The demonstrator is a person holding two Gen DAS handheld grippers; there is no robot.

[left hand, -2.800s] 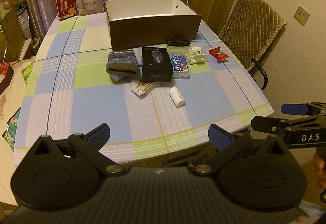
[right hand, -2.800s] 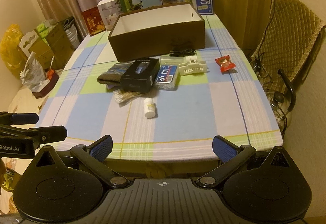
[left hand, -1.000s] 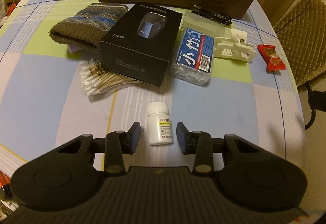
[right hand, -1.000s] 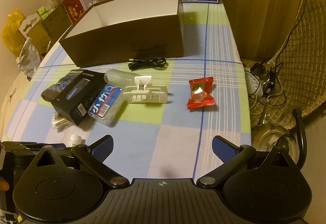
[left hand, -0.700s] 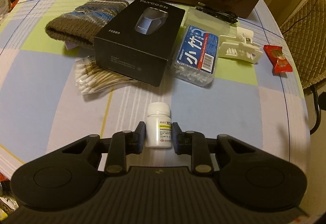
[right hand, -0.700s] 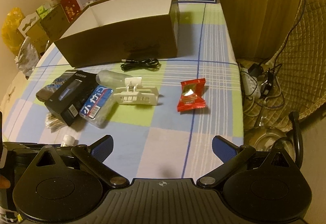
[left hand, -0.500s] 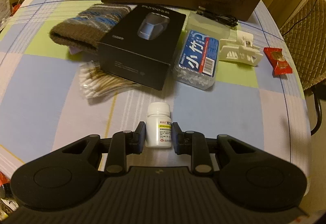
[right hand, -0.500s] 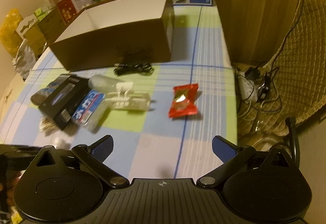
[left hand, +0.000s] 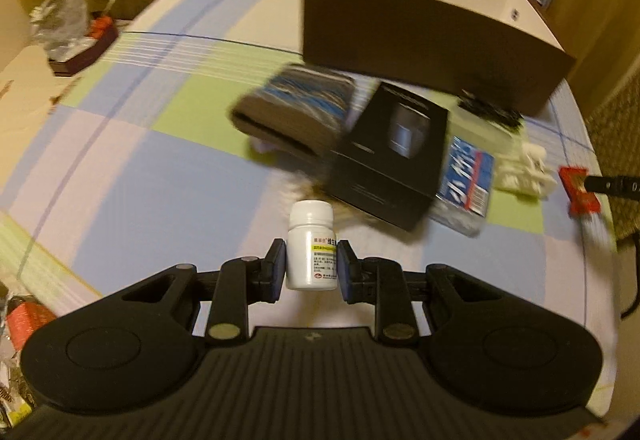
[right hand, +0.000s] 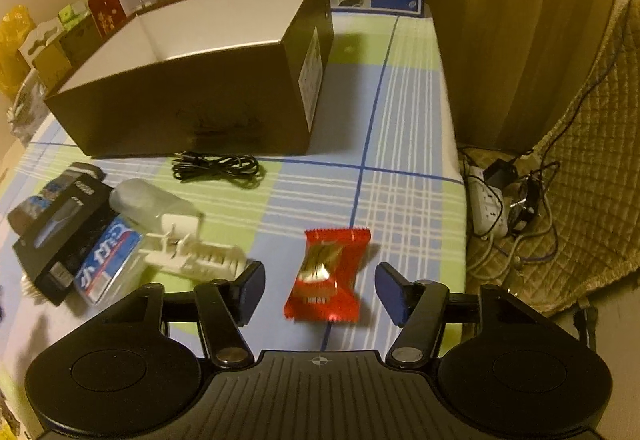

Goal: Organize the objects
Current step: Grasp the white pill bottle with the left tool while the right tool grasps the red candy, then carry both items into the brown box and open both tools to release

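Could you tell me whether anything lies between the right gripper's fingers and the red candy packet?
Nothing visible does. The red candy packet lies on the tablecloth between the open fingers of the right gripper; the white hair clip sits off to its left, outside the gap.

I've closed the left gripper (left hand: 311,267) on the bottle (left hand: 311,248) and lifted it. Right gripper (right hand: 320,292) moved in; red packet (right hand: 325,278) now between its open fingers.

Small bottle (left hand: 310,244): smooth white plastic, glossy paper label. Candy wrapper (right hand: 325,277): shiny red foil-like film. Large box (right hand: 208,87): matt brown cardboard, white inside. Tablecloth (right hand: 400,127): checked woven cloth. Hair clip (right hand: 196,254): cream plastic. Cable (right hand: 218,165): matt black.
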